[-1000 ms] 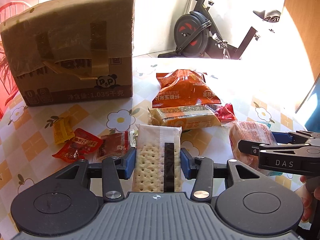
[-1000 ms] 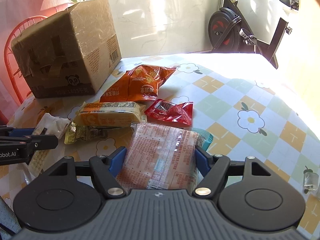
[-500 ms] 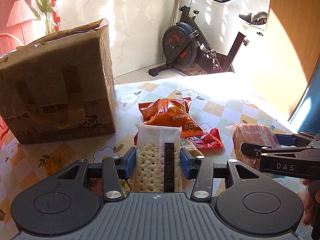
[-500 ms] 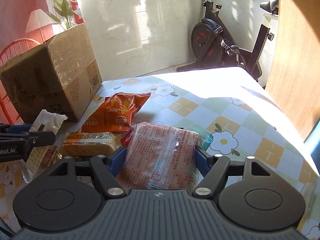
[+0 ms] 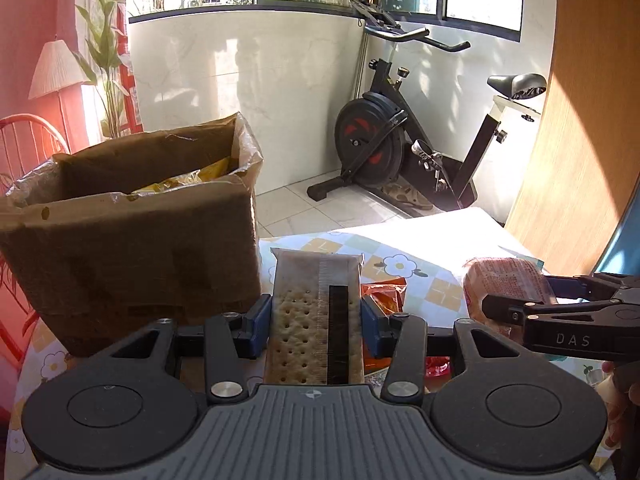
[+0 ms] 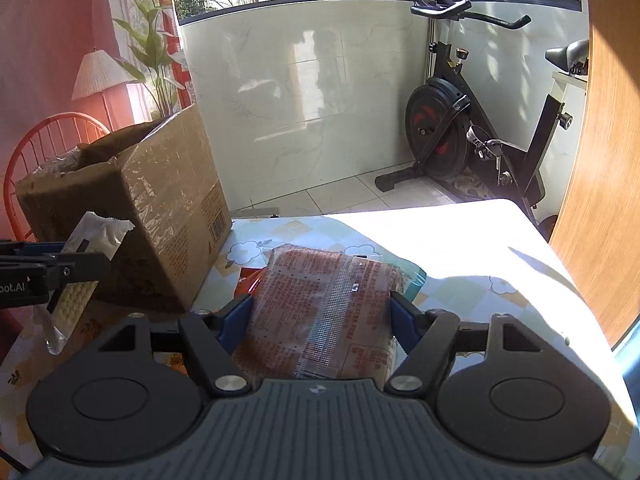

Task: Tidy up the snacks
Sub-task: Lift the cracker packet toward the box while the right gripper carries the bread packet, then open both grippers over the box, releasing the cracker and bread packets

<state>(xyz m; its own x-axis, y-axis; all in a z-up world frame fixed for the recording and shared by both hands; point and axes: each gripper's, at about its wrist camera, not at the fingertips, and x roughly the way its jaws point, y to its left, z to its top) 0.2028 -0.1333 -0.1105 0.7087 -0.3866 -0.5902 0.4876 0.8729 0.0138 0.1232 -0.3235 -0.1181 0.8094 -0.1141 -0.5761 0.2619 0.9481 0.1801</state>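
Observation:
My left gripper [image 5: 316, 316] is shut on a cracker pack [image 5: 312, 320] in clear wrap, held up off the table beside the open cardboard box [image 5: 132, 240]. Yellow packets show inside the box. My right gripper [image 6: 322, 314] is shut on a reddish snack packet [image 6: 324, 312], also lifted; that same packet [image 5: 504, 280] shows at the right of the left wrist view. In the right wrist view the box [image 6: 160, 216] stands to the left, with the left gripper and its cracker pack [image 6: 86, 264] in front of it. An orange snack bag [image 5: 386, 294] lies below on the table.
The flowered checked tablecloth [image 6: 460, 264] covers the table, sunlit on its far right. A red chair [image 6: 48, 136] stands behind the box. An exercise bike [image 5: 404, 152] stands on the floor beyond the table. A wooden panel [image 6: 600, 184] rises at the right.
Both grippers have risen with their packs; the table snacks have dropped out of sight and the box's open top has come into view.

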